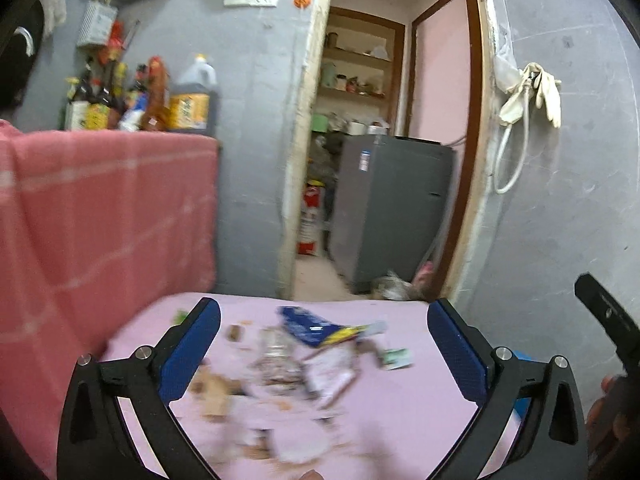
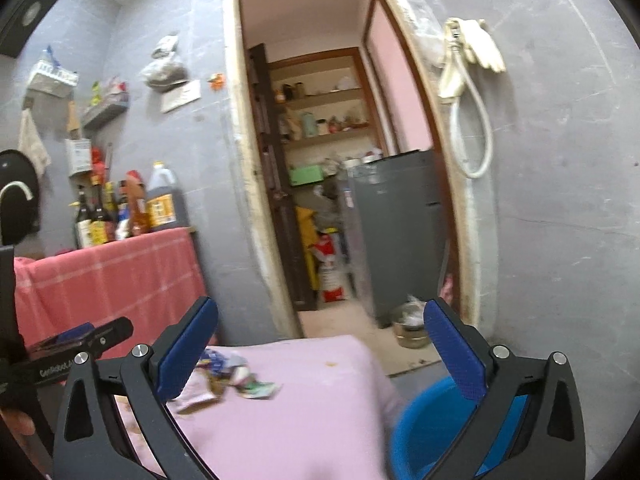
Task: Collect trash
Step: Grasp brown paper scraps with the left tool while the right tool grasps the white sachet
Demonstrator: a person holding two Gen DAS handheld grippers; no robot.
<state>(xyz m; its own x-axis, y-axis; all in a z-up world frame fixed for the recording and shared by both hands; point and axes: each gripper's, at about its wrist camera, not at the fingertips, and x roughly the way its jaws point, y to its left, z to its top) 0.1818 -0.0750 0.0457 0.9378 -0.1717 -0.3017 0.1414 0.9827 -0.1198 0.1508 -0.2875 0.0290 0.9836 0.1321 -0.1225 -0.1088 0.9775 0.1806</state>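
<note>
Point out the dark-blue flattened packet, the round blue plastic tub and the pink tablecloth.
Dark-blue flattened packet (image 1: 306, 325): left wrist view, its top face.
Round blue plastic tub (image 2: 430, 426): right wrist view, inner wall.
Pink tablecloth (image 2: 316, 412): right wrist view, bare patch.

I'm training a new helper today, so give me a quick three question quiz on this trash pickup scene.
1. True or false: the left claw is shut on a wrapper.
2. Where does the trash pile lie? A) on the pink tabletop B) in the blue bin C) on the grey fridge
3. Fill in: the blue bin stands beside the table, below the ____ claw.

Key: 1 false, both claws are open and empty; 2 A; 3 right.
</note>
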